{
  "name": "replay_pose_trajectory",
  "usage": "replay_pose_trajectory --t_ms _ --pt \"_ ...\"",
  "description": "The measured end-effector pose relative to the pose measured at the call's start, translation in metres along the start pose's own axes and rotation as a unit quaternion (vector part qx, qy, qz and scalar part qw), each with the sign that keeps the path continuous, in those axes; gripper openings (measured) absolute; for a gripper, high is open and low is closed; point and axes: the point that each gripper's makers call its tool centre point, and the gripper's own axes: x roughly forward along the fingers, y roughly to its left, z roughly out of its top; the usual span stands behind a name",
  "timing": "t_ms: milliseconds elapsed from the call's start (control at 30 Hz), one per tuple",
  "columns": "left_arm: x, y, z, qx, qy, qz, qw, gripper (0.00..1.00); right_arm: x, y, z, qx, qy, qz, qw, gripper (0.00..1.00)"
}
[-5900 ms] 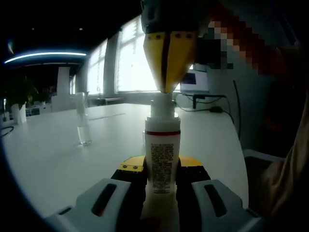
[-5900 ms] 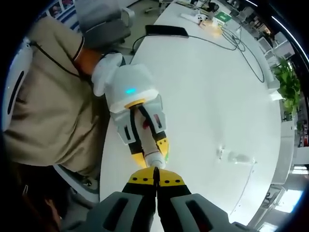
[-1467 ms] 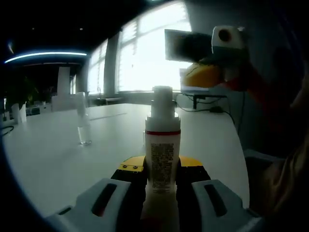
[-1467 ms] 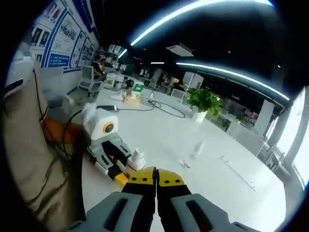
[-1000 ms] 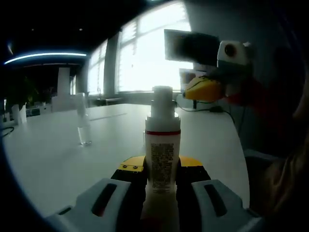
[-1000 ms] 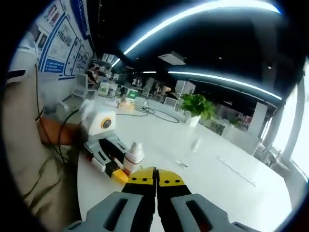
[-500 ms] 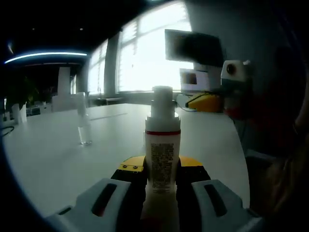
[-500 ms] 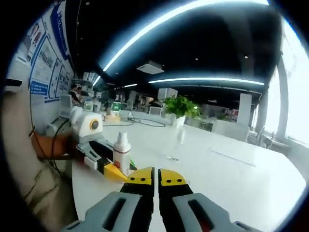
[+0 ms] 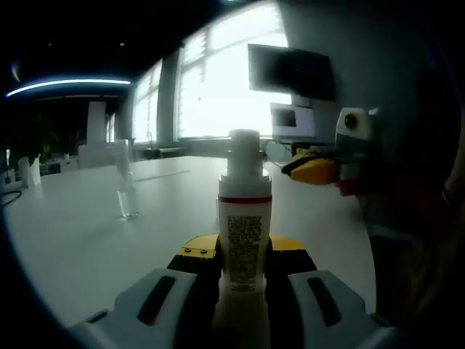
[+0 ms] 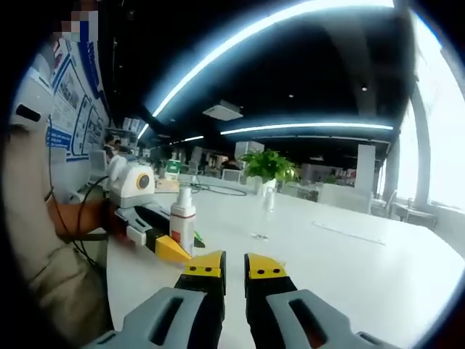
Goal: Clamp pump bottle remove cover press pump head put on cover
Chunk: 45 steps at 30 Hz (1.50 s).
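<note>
A white pump bottle (image 9: 245,233) with a red band and a bare pump head (image 9: 245,149) stands upright on the white table (image 9: 73,247), and my left gripper (image 9: 245,254) is shut on its body. The clear cover (image 9: 125,182) stands on the table, off to the left and apart from the bottle. My right gripper (image 9: 312,169) hovers to the right of the pump head, level with it. In the right gripper view its jaws (image 10: 235,265) stand slightly open and hold nothing. The bottle (image 10: 182,222) and the clear cover (image 10: 265,211) lie ahead of them.
A dark monitor (image 9: 290,73) and a small screen (image 9: 290,120) stand by the bright windows at the table's far end. A potted plant (image 10: 269,166) stands at the back of the table. The person's sleeve (image 10: 43,240) is on the left.
My right gripper has come down from above the pump head to the level of the bottle beside it, and its jaws have parted a little. The bottle stays clamped in my left gripper.
</note>
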Motion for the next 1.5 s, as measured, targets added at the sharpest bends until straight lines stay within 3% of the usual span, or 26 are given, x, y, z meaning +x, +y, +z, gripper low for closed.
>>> replay_pose_trajectory --t_ms 233,600,667,900,1500 --pt "0.000 0.000 0.000 0.002 0.000 0.001 1.0000 0.14 0.003 0.003 -0.008 0.007 -0.014 -0.004 0.9999 0.04" --pt "0.000 0.000 0.000 0.002 0.000 0.001 1.0000 0.14 0.003 0.011 -0.021 0.005 0.001 0.009 0.9999 0.05" --pt "0.000 0.000 0.000 0.003 0.000 0.001 1.0000 0.14 0.002 0.017 -0.022 -0.002 -0.002 0.024 0.9997 0.05" --pt "0.000 0.000 0.000 0.004 0.000 0.002 1.0000 0.14 -0.002 0.017 -0.017 -0.023 -0.020 0.019 0.9994 0.04" --pt "0.000 0.002 0.000 0.005 0.000 0.002 1.0000 0.14 -0.002 0.004 -0.018 0.031 -0.020 -0.001 0.9993 0.05"
